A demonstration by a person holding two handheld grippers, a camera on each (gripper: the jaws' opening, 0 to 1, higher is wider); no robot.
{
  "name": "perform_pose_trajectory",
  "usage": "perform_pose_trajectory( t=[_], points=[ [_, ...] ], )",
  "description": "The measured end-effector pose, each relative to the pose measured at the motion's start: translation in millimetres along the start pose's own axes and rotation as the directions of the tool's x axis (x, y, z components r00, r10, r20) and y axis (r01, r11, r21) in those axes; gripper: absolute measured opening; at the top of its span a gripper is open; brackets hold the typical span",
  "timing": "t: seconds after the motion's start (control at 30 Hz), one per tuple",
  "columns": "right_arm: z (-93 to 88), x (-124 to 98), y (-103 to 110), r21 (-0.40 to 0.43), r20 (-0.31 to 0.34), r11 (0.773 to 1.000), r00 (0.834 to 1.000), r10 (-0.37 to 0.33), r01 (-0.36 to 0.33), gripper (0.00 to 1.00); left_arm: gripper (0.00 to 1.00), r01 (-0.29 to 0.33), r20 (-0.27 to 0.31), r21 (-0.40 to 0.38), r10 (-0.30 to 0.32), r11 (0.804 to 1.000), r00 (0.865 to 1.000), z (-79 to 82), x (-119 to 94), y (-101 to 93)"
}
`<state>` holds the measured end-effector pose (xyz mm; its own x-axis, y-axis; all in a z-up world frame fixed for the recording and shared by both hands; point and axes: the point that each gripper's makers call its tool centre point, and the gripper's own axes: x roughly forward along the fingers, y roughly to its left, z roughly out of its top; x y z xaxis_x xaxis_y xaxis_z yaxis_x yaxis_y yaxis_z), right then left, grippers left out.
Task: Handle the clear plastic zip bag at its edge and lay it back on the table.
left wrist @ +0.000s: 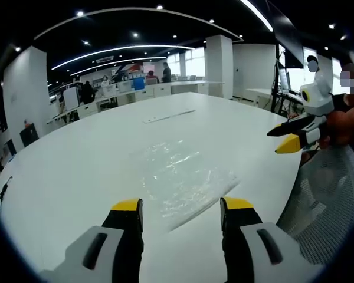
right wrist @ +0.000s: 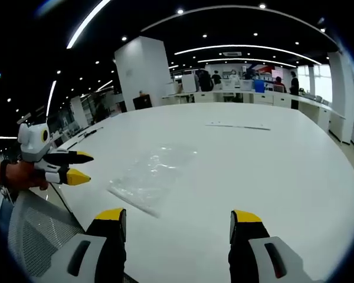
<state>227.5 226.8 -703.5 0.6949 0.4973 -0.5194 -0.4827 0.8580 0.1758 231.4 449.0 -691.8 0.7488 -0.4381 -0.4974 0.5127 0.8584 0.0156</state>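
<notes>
Bag (left wrist: 186, 177): clear zip bag lying flat on the white desk (left wrist: 76, 171), slightly crinkled, one straight edge turned toward the left tool. In the right gripper view the bag (right wrist: 150, 174) sits near the desk's rim, left of centre.

Left tool (left wrist: 182, 215): jaws spread wide, nothing between them. It sits just short of the bag's near edge, aimed at it (a sensible line for an edge pinch, since a flat film offers no other purchase).

Right tool (right wrist: 178, 221): jaws likewise apart and empty, held above bare desk, the bag ahead and to its left. In the left gripper view it hangs off the desk's side (left wrist: 292, 137), apart from the bag.

Chair (left wrist: 327, 194): mesh back beside the desk rim, clear of the bag.

Strip (left wrist: 168, 116): thin flat piece farther along the desk, well apart from the bag; no bearing on the task.

Judgement: the bag is flat and ungripped; whether the lift is still to come or the bag is already laid back cannot be told.

Risk: thin film may slide ahead of the jaws rather than enter them.
</notes>
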Motion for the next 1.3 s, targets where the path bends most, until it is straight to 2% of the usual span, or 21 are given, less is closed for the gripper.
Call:
perform_pose_trajectory(
  t=[1.3],
  points=[
    [-3.8, 1.3, 3.2, 0.003, -0.018, 1.000, 1.000, 0.012, -0.012, 0.71, 0.53, 0.009, -0.019, -0.017, -0.009, 1.000, 1.000, -5.4, 1.4, -1.2]
  ],
)
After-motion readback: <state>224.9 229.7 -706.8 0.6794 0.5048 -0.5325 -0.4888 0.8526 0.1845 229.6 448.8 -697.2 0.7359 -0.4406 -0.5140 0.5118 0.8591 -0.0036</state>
